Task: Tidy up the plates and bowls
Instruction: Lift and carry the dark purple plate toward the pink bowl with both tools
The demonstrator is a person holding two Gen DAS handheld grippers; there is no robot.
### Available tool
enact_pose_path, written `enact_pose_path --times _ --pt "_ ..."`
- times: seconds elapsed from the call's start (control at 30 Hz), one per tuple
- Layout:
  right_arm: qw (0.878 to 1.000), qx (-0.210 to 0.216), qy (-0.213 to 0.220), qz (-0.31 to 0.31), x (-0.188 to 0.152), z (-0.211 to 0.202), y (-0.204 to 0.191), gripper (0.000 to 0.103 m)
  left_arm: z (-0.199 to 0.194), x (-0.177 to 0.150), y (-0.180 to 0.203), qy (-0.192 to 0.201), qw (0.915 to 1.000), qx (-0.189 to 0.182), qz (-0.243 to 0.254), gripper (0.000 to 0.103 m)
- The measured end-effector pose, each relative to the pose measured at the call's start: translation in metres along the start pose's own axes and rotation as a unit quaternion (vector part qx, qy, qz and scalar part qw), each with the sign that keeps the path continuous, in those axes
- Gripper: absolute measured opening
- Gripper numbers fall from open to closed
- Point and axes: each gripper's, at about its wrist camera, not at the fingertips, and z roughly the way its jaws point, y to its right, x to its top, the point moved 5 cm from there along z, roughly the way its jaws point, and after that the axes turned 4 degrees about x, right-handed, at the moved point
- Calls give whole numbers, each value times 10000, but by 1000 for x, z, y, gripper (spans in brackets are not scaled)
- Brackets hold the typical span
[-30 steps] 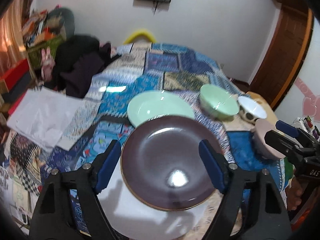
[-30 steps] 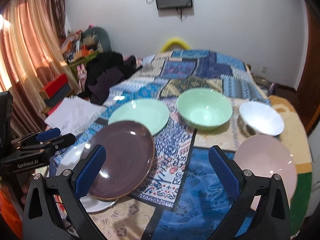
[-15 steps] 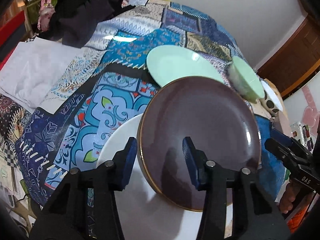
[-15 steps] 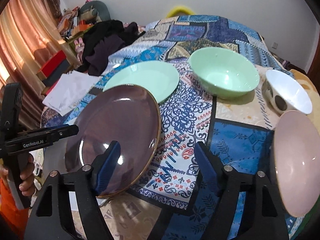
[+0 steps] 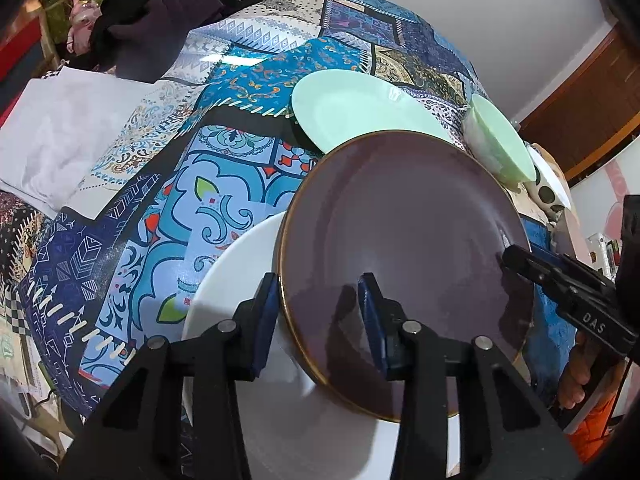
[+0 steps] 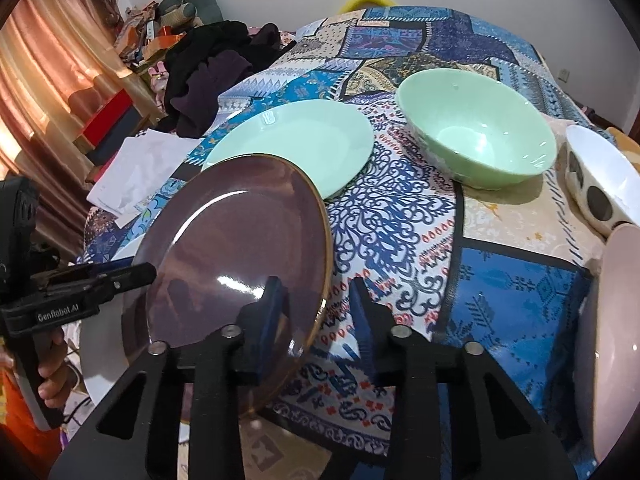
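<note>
Both claws have just been closing on the round dark-purple gold-rimmed plate (image 5: 404, 264): left claw (image 5: 320, 320) and right claw (image 6: 316, 312) straddle opposite rims, pad contact unconfirmed. Lift appears imminent.

White plate (image 5: 224, 288) mostly hidden under brown plate (image 5: 400, 248). Pink bowl (image 6: 612, 320) cut off by right edge of my right view. Spotted bowl (image 5: 550, 188) half behind green bowl (image 5: 496, 140). My pads' contact with brown plate's rim unclear.
</note>
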Motion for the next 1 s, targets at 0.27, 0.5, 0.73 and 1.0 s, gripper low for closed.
enact_pose_path --times 0.27,0.5,0.73,1.0 --pt "10000 37 19 27 3 2 2 23 4 2 6 -124 9997 -39 190 40" --pt "9999 87 95 20 1 1 4 21 3 0 4 -183 9994 -228 174 40" --pt "9994 230 76 255 -1 4 15 21 4 -2 5 -212 9992 -304 169 40" --pt "9995 195 111 224 -2 1 12 20 6 0 11 -193 9992 -319 126 36"
